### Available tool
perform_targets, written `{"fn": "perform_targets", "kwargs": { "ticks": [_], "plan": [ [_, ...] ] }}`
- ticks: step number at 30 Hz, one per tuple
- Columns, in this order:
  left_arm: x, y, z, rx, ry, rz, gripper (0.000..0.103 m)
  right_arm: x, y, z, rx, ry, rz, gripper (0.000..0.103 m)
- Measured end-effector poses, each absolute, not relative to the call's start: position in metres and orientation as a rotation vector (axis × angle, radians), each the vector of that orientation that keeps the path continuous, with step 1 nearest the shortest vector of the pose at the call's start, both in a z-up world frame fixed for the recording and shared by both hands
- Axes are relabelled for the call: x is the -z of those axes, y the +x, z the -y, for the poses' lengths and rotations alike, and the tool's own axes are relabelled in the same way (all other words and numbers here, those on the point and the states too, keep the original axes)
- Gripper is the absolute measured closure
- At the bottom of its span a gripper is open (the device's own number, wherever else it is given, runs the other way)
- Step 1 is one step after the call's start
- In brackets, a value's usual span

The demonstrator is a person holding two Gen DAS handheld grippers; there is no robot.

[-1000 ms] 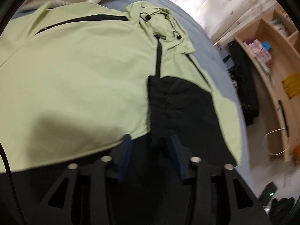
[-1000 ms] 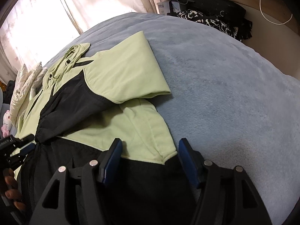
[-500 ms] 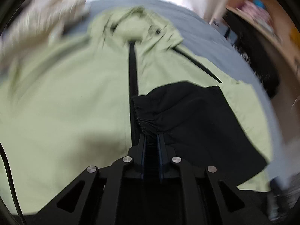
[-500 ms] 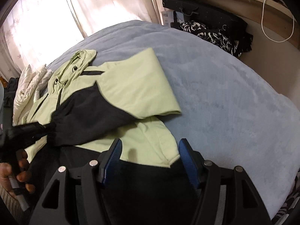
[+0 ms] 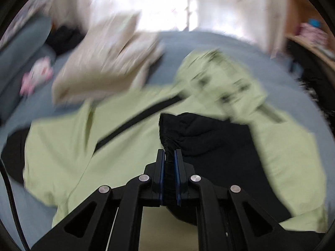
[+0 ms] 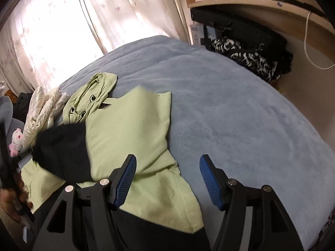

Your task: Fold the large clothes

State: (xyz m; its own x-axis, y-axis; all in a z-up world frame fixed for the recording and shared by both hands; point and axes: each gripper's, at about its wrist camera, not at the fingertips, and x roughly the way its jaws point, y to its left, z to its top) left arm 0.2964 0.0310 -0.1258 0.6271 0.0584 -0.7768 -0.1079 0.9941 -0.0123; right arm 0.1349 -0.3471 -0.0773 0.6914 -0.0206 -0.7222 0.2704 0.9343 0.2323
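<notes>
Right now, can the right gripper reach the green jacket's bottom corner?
Probably yes. The right gripper is open and empty, and the jacket's bottom corner lies flat on the blue bed just below its fingers, with nothing covering it.

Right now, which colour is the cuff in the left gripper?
Black; the cuff shows best in the left wrist view.

pale green jacket with black cuff, blue-grey blanket.
</notes>
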Motion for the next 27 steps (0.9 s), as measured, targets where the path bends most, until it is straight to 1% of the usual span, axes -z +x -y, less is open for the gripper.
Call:
{"fn": "perform_targets", "kwargs": {
  "ticks": [3,4,5,6,7,9,11,15,18,19,21,22,23,24,27],
  "plan": [
    [0.16,0.302,-0.058,-0.108,-0.133,-0.996,0.095,0.084,0.157,0.353,0.132,0.353,-0.835,0.04],
    [0.166,0.3,-0.062,-0.099,-0.154,-1.006,0.094,0.087,0.168,0.354,0.111,0.359,-0.855,0.04],
    [0.168,0.299,-0.066,-0.089,-0.174,-0.997,0.09,0.089,0.177,0.353,0.092,0.369,-0.865,0.04],
    [0.168,0.3,-0.067,-0.086,-0.19,-0.991,0.083,0.091,0.188,0.355,0.072,0.381,-0.876,0.04],
    [0.167,0.301,-0.068,-0.076,-0.202,-0.992,0.079,0.093,0.201,0.358,0.052,0.402,-0.887,0.04],
    [0.167,0.305,-0.064,-0.029,-0.228,-1.004,0.063,0.099,0.227,0.368,0.018,0.463,-0.904,0.04],
    [0.168,0.307,-0.058,0.011,-0.225,-1.011,0.054,0.106,0.252,0.376,0.027,0.507,-0.922,0.04],
    [0.174,0.32,-0.038,0.041,-0.151,-1.035,0.052,0.125,0.291,0.393,0.078,0.558,-0.954,0.04],
    [0.173,0.325,-0.03,0.04,-0.111,-1.032,0.052,0.145,0.312,0.404,0.078,0.637,-0.996,0.04],
    [0.173,0.328,-0.028,0.049,-0.106,-1.03,0.054,0.149,0.316,0.405,0.072,0.652,-1.004,0.04],
    [0.172,0.33,-0.026,0.053,-0.093,-1.032,0.061,0.154,0.322,0.406,0.041,0.665,-0.995,0.04],
    [0.171,0.332,-0.024,0.053,-0.085,-1.033,0.063,0.153,0.323,0.405,0.028,0.656,-0.989,0.046],
    [0.169,0.332,-0.025,0.054,-0.086,-1.031,0.066,0.149,0.326,0.403,0.018,0.617,-0.989,0.087],
    [0.168,0.332,-0.024,0.058,-0.092,-1.029,0.067,0.143,0.329,0.4,0.039,0.546,-0.995,0.101],
    [0.167,0.332,-0.022,0.074,-0.112,-1.022,0.068,0.11,0.331,0.392,0.09,0.34,-0.871,0.101]
  ]
}}
